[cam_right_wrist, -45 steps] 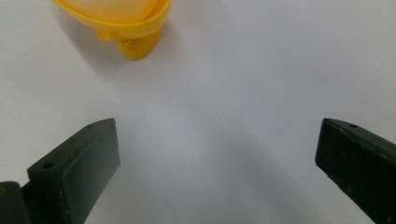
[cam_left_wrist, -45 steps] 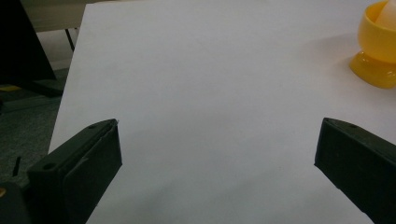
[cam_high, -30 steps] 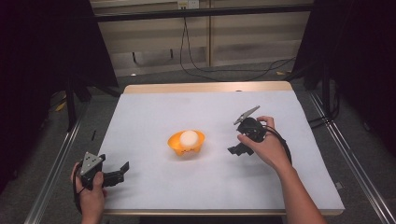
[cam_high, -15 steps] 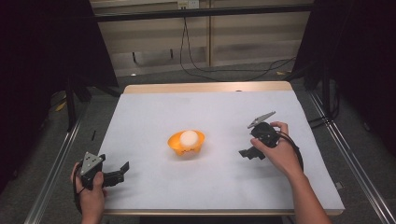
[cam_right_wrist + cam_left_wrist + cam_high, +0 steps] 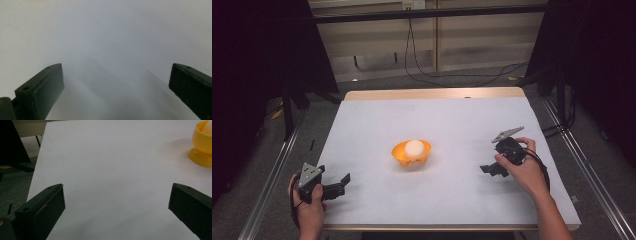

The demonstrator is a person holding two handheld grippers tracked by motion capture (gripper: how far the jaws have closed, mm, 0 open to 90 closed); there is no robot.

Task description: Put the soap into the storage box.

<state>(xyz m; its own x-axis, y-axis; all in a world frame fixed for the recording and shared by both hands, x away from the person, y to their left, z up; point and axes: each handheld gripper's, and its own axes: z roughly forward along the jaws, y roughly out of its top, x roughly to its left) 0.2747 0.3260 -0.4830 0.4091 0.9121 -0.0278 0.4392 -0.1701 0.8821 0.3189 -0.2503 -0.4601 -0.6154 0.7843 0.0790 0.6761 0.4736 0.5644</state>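
An orange cup with a white egg in it stands near the middle of the white table. In the left gripper view the cup is at the upper right edge. My left gripper rests at the table's front left corner, open, with nothing between its jaws. My right gripper is open over the right part of the table, pointing down at bare white surface, well to the right of the cup.
The table's wooden far edge runs across the back. Metal rails flank both sides. Cables lie on the floor behind. A dark stand is off the table's left side.
My right gripper has drawn back to the right and toward the front, away from the cup. The left gripper has stayed put.
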